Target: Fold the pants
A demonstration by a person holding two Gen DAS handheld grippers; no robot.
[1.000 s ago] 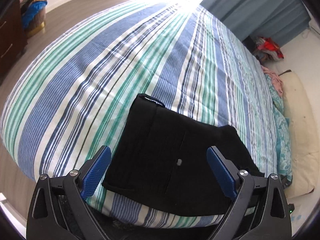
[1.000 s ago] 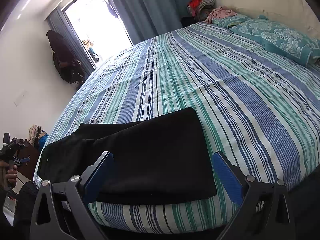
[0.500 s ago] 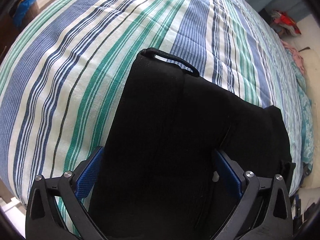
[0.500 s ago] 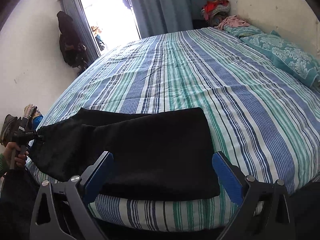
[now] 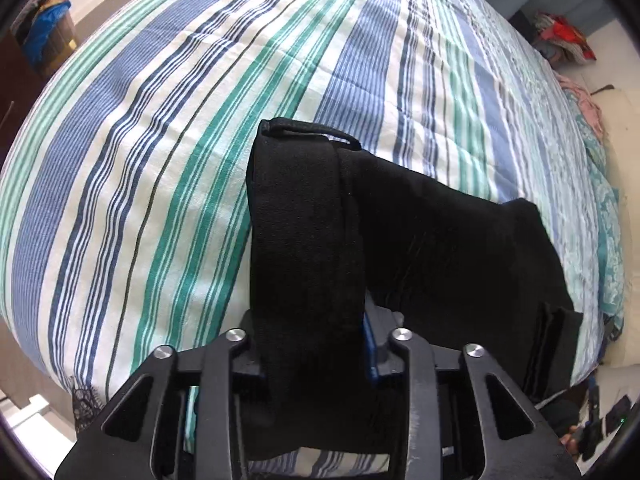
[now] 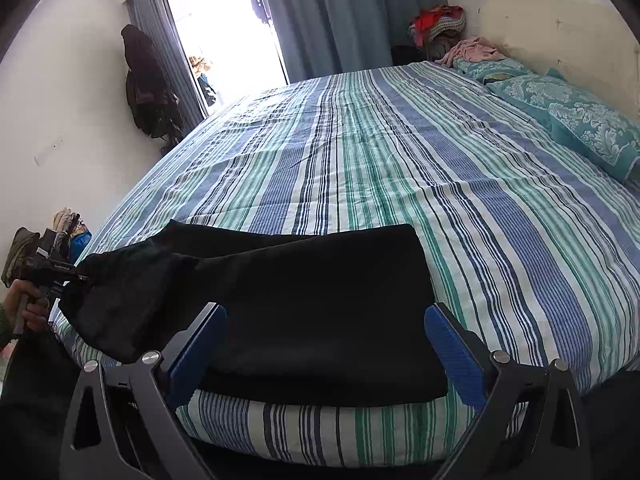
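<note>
Since I work this rig remotely, I list items as they lie, left to right; left gripper (image 5: 316, 344): jaws have just been closing, now clamped on a bunched ridge of the black pants (image 5: 420, 248) at the waistband end, fabric pinched between the blue pads; I judge this grip is taken so that end can be lifted and carried over the rest; a hand (image 6: 28, 304) holds that tool at the bed's left corner in the right wrist view; pants: black, already doubled lengthwise, lying along the near edge of the striped bed cover (image 6: 400, 168), legs end flat toward the right; right gripper (image 6: 324, 344): jaws spread wide, nothing held, hanging over the flat legs end, apart from the cloth, I judge in waiting to steady or take that end; teal pillow (image 6: 580, 124) far right, well apart; writing: a small pale mark on the left tool's body in the right wrist view, too small to read; no brand or label legible on the pants.
</note>
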